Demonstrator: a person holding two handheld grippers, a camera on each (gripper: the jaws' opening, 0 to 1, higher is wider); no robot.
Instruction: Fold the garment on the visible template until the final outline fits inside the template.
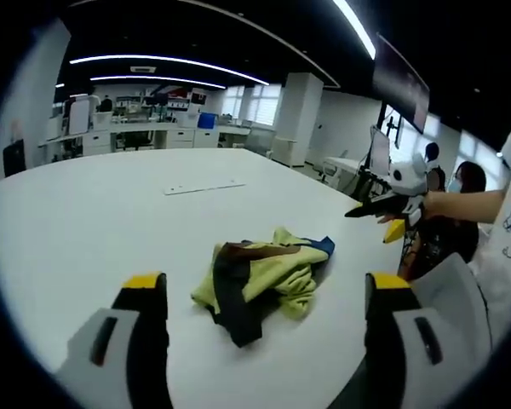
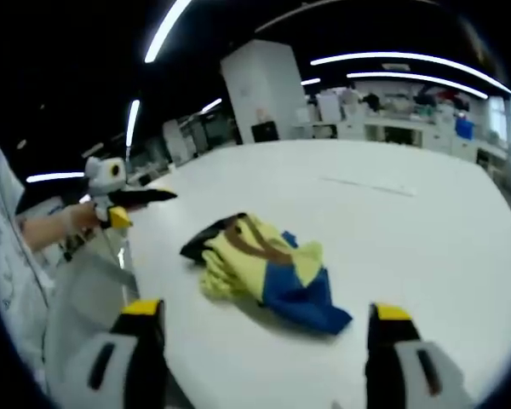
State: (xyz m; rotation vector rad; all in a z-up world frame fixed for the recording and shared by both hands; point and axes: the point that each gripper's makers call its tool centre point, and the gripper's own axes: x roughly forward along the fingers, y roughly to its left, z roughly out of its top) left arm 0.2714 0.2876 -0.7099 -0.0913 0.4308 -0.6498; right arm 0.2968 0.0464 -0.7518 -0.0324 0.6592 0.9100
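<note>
- My left gripper (image 1: 260,294) hangs over the desk's near edge, jaws spread wide with nothing between them; my right gripper (image 2: 260,319) is likewise wide open and empty.
- The garment (image 1: 264,277) lies crumpled just beyond both, on the white desk (image 1: 85,221) near one curved edge.
- I judge it light, soft and limp; it should drape and slide rather than hold shape, so I'd pinch a free hem or corner, perhaps the blue flap (image 2: 302,294).
- It is yellow-green with dark brown bands and a blue panel, bunched in a heap.
- A pale flat strip (image 1: 204,187) lies farther across the desk; I cannot tell whether it's the template.
</note>
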